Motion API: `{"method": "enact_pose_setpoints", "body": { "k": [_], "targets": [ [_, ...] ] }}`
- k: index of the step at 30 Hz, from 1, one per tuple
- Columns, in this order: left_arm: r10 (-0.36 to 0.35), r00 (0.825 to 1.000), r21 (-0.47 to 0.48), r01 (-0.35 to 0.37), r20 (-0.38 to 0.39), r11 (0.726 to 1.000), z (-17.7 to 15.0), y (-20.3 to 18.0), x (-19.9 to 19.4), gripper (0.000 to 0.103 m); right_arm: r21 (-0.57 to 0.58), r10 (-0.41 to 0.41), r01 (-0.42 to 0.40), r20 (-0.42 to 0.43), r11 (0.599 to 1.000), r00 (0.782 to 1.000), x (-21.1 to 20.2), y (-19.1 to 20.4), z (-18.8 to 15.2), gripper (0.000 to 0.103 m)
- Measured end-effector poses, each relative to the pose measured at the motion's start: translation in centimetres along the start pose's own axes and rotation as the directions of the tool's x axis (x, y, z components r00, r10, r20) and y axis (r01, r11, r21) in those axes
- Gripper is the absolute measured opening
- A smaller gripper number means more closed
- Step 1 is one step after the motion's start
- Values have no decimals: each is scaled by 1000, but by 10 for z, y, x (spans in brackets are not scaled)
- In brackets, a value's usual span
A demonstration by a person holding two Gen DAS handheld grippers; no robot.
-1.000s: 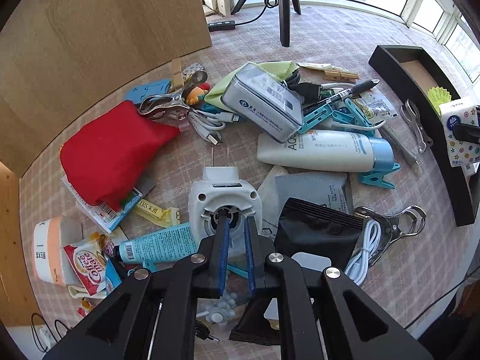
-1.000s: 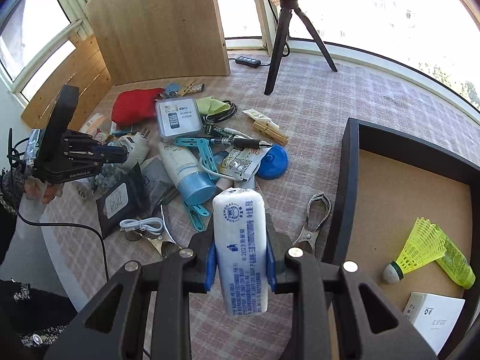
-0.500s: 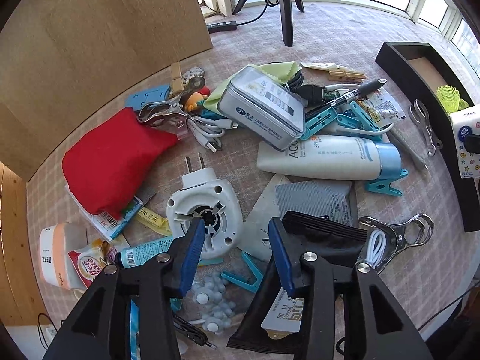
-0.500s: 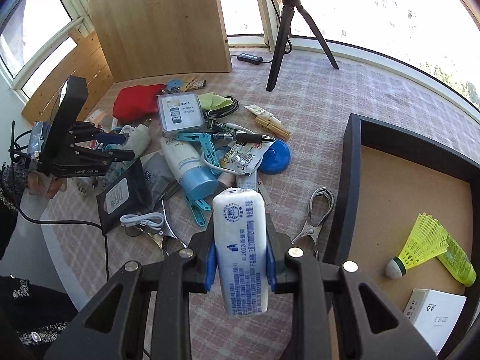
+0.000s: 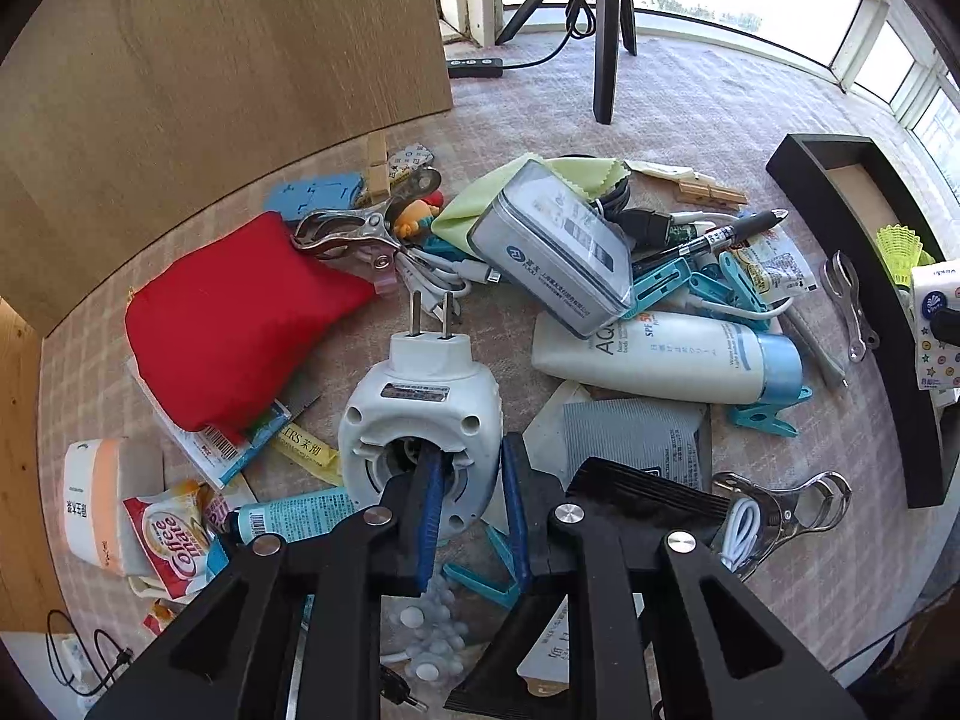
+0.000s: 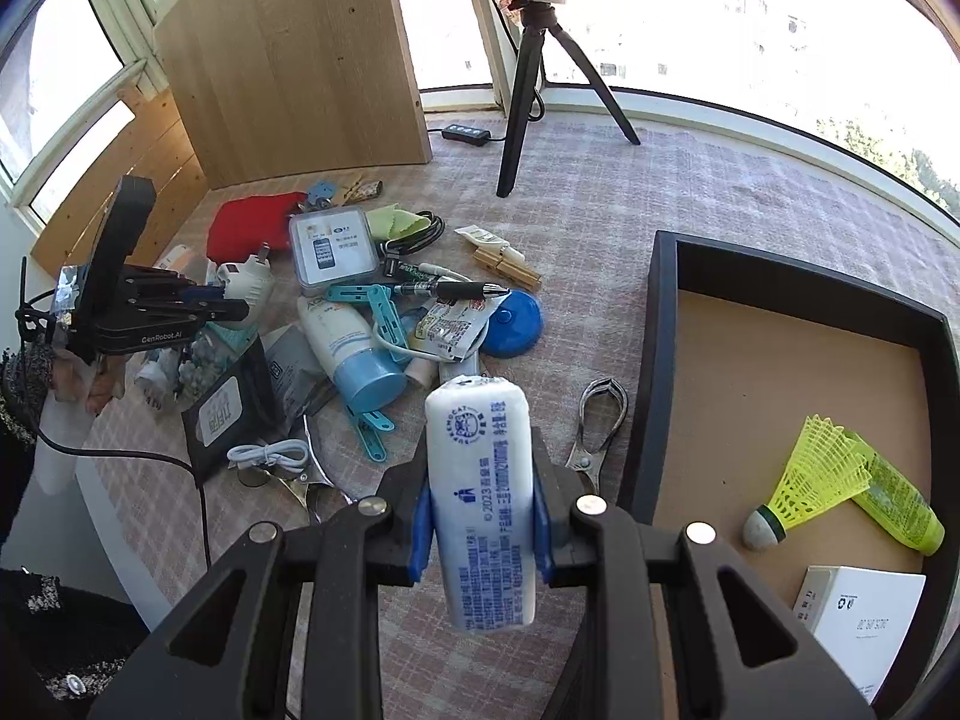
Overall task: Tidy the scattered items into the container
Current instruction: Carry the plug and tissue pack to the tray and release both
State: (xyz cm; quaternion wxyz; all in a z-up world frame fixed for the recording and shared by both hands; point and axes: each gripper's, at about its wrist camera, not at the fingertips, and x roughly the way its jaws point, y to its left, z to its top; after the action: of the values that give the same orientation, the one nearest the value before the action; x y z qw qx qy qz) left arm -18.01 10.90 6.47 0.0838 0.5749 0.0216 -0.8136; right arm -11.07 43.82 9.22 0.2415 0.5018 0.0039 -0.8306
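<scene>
My left gripper (image 5: pixel 471 468) is shut on the rim of a white plug adapter (image 5: pixel 420 408): one finger is in its round hollow, the other outside. The adapter's prongs point away. In the right wrist view the left gripper (image 6: pixel 225 303) holds the adapter (image 6: pixel 246 282) at the pile's left edge. My right gripper (image 6: pixel 480 516) is shut on a white tissue pack (image 6: pixel 483 498) with blue print, held above the cloth just left of the black tray (image 6: pixel 660 360). The tray holds a yellow shuttlecock (image 6: pixel 810 480), a green tube (image 6: pixel 900 504) and a white box (image 6: pixel 858 612).
The pile holds a red pouch (image 5: pixel 240 312), a grey tin (image 5: pixel 558 252), a sunscreen tube (image 5: pixel 666 354), blue clips (image 5: pixel 708 282), a pen (image 5: pixel 714 234), a black pouch (image 5: pixel 648 498) and metal clamps (image 6: pixel 597 426). A wooden board (image 6: pixel 288 54) and a tripod (image 6: pixel 528 78) stand behind.
My left gripper opened, moved in and closed again on the adapter's rim, which now stands with its prongs pointing away. My right gripper kept its hold on the tissue pack.
</scene>
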Motion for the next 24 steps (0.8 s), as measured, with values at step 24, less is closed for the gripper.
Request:
{"method": "enact_pose_setpoints", "body": {
  "k": [24],
  "targets": [
    [-428, 903, 419, 373, 42, 828, 25, -300, -87, 18, 431, -340, 278, 74, 859, 937, -109, -185, -53, 25]
  ]
}}
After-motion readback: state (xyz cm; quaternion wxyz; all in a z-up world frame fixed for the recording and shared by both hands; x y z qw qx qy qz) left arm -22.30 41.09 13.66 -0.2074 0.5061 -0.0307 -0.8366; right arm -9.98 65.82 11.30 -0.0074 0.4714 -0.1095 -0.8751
